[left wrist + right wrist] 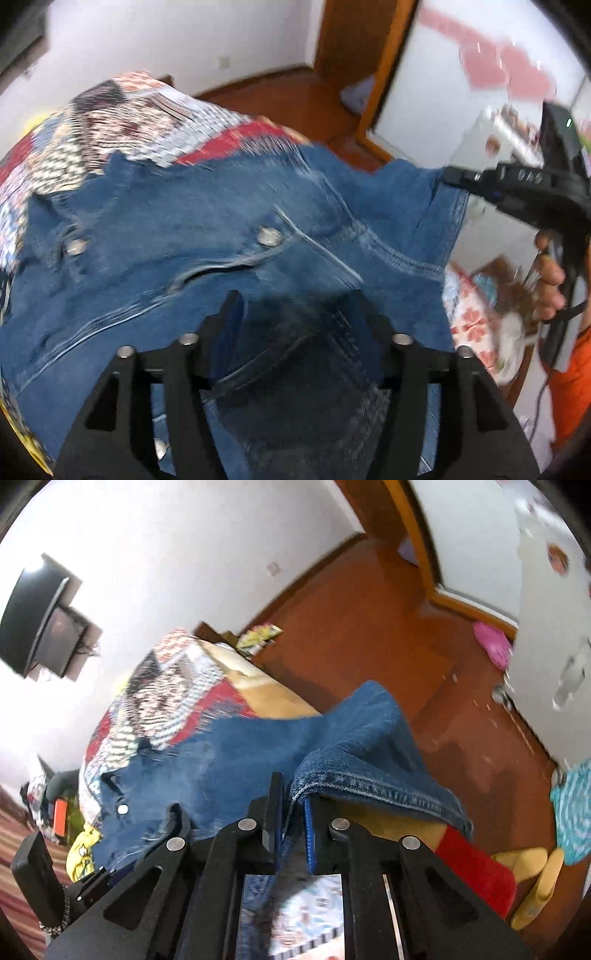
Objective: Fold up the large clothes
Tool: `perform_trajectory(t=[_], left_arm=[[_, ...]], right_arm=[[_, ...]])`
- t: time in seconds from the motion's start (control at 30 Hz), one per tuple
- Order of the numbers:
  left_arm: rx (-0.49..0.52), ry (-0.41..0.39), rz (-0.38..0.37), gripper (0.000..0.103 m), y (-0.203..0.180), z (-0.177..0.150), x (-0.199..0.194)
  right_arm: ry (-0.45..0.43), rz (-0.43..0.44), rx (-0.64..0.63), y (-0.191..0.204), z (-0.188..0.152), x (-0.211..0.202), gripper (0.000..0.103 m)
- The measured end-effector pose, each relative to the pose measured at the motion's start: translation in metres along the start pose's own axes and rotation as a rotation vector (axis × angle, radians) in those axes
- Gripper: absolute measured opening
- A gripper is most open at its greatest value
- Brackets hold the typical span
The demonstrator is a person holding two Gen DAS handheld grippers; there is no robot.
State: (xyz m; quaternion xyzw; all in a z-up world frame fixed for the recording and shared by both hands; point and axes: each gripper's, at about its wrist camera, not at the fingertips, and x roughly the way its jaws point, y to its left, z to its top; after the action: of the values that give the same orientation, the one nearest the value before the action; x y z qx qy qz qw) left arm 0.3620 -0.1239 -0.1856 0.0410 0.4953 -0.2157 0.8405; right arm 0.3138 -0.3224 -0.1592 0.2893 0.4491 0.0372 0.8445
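A blue denim jacket with metal snap buttons lies spread over a bed. In the left wrist view my left gripper hovers low over it, jaws wide apart, with shadowed denim between and below the fingers; no pad visibly presses on the cloth. My right gripper is shut on a stitched edge of the jacket and holds it raised off the bed. From the left wrist view, that right gripper pinches a corner at the right, with a person's hand on its handle.
A patchwork quilt covers the bed. Beyond the bed edge lies wooden floor with yellow slippers and a pink object. A screen hangs on the white wall. A red cloth sits by the bedside.
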Motion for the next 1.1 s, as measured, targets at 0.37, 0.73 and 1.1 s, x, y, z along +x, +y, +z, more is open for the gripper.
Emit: perform_trajectory(t=[0.37,0.73,1.1], left_arm=[[-0.097,-0.171,0.291,0.081,0.111,-0.060,-0.117],[-0.194,-0.148,0.319,0.081,0.166,-0.119,-0.140],[-0.045,-0.161,0.290,0.081,0.109,-0.089,-0.129]], right_arm=[[-0.044,0.201,-0.283,0.134,-0.011,-0.023,0.007],[0.241,0.142,-0.566,0.211,-0.116,0.075,0.007],[0.355,0.120,-0.594,0.177,-0.126,0.064,0.022]])
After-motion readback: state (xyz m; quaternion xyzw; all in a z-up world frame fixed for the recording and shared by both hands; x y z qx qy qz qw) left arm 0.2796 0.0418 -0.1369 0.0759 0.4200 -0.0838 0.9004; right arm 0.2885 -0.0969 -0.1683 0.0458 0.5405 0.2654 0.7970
